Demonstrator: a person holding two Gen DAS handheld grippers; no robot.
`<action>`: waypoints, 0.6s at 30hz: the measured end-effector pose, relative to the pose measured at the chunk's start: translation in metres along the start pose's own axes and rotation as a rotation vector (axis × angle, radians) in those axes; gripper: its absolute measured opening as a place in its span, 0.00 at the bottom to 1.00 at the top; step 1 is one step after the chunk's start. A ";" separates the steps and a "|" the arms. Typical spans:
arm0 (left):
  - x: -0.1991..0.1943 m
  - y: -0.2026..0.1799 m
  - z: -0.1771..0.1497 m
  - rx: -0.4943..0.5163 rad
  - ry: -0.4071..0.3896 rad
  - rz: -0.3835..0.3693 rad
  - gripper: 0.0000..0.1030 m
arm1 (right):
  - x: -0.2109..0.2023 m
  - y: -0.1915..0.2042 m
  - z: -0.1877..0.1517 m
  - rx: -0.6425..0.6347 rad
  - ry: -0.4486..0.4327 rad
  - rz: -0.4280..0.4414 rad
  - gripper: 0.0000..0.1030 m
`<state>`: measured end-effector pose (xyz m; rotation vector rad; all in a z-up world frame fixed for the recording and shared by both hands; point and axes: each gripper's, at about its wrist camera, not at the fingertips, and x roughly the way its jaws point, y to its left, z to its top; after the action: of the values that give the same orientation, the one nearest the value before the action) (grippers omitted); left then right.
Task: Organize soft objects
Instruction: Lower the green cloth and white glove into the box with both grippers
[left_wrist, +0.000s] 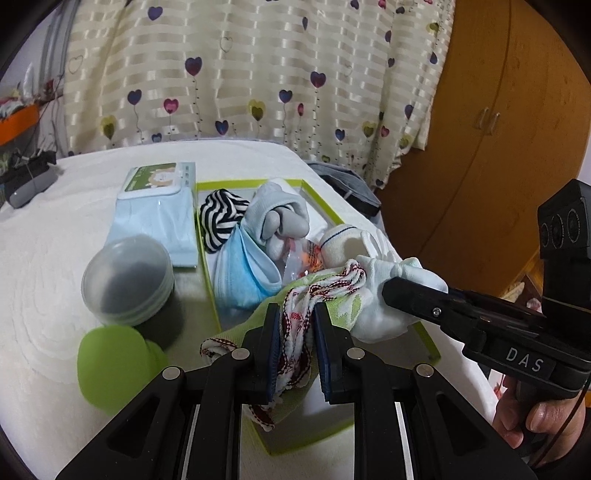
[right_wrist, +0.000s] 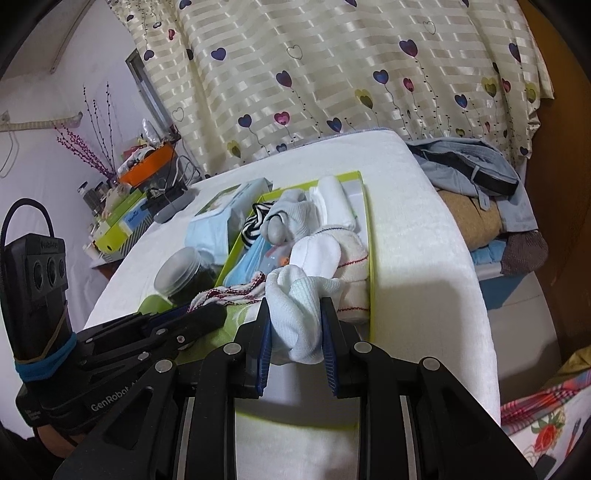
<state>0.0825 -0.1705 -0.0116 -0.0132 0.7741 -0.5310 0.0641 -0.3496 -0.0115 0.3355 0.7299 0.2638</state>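
1. Left wrist view: the left gripper (left_wrist: 295, 325) is clamped narrow on a red-patterned cloth (left_wrist: 295, 332), which drapes between the pads over the near end of the green box (left_wrist: 424, 332).
2. Right wrist view: the right gripper (right_wrist: 295, 332) pinches a white sock (right_wrist: 295, 314), its pads pressed into the bunched fabric; the sock hangs at the box's near edge, with the cloth just beside it at 9 o'clock.
3. In the left view the sock (left_wrist: 388, 295) sits at 3 o'clock of the cloth, touching it, with the right tool reaching in from that side.
4. Step in hand, as I judge it: both soft pieces are being carried to the box together, low over its near end.
5. Further in, toward 12 o'clock, the box already holds a blue mask (left_wrist: 243, 273), a grey sock (left_wrist: 280, 218), a striped piece (left_wrist: 221, 218) and another white sock (left_wrist: 343, 243), so the far half looks crowded.
6. Outside the box at 9 to 10 o'clock stand a jar (left_wrist: 129, 280), a green lid (left_wrist: 114, 365) and a wipes pack (left_wrist: 159, 210) on the white bed (left_wrist: 55, 258).
7. Next move likely calls for lowering both pieces into the freer near end, then opening each tool in turn so that neither piece drags the other out.
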 end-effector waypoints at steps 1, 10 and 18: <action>0.001 0.000 0.001 -0.002 -0.001 0.000 0.16 | 0.002 -0.001 0.002 0.000 -0.001 0.000 0.24; -0.004 -0.003 -0.008 0.000 0.021 -0.044 0.18 | -0.004 -0.001 -0.010 -0.016 0.035 -0.012 0.26; -0.016 -0.010 -0.016 0.017 0.029 -0.074 0.25 | -0.014 0.009 -0.025 -0.076 0.058 -0.096 0.41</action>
<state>0.0577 -0.1684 -0.0108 -0.0187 0.7997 -0.6092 0.0357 -0.3408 -0.0174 0.2206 0.7882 0.2109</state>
